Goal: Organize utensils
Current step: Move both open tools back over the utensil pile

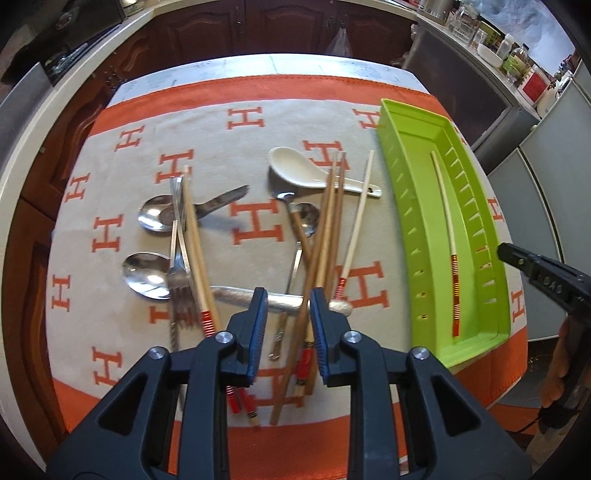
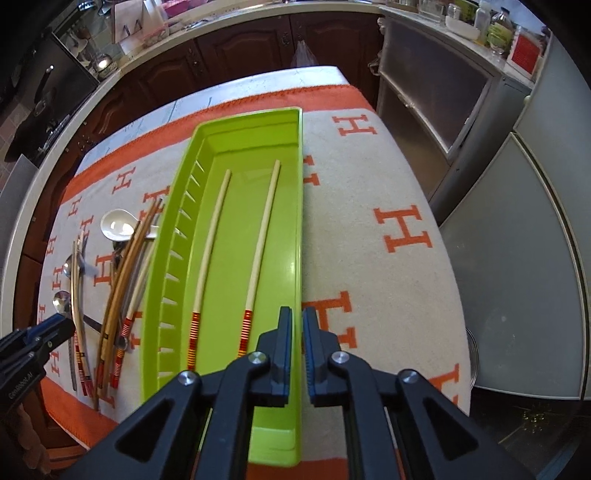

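A green tray point(image 1: 402, 206) sits at the right of the cloth; in the right wrist view point(image 2: 288, 147) it holds two pale chopsticks with red bands point(image 2: 210, 254) point(image 2: 262, 243). Left of it lies a heap of utensils: brown chopsticks point(image 1: 325, 229), a pale chopstick point(image 1: 356, 221), a white ceramic spoon point(image 1: 295, 166), metal spoons point(image 1: 151, 275), a fork point(image 1: 179, 284). My left gripper point(image 1: 286, 295) is open and empty, just above the brown chopsticks. My right gripper point(image 2: 297, 314) is nearly shut and empty, over the tray's right rim; it also shows in the left wrist view point(image 1: 517, 258).
The orange and beige cloth with H marks point(image 2: 369, 229) covers the table. Dark wooden cabinets point(image 1: 258, 26) stand behind. A grey cabinet point(image 2: 436, 110) and a counter with jars point(image 1: 509, 51) stand to the right, past the table edge.
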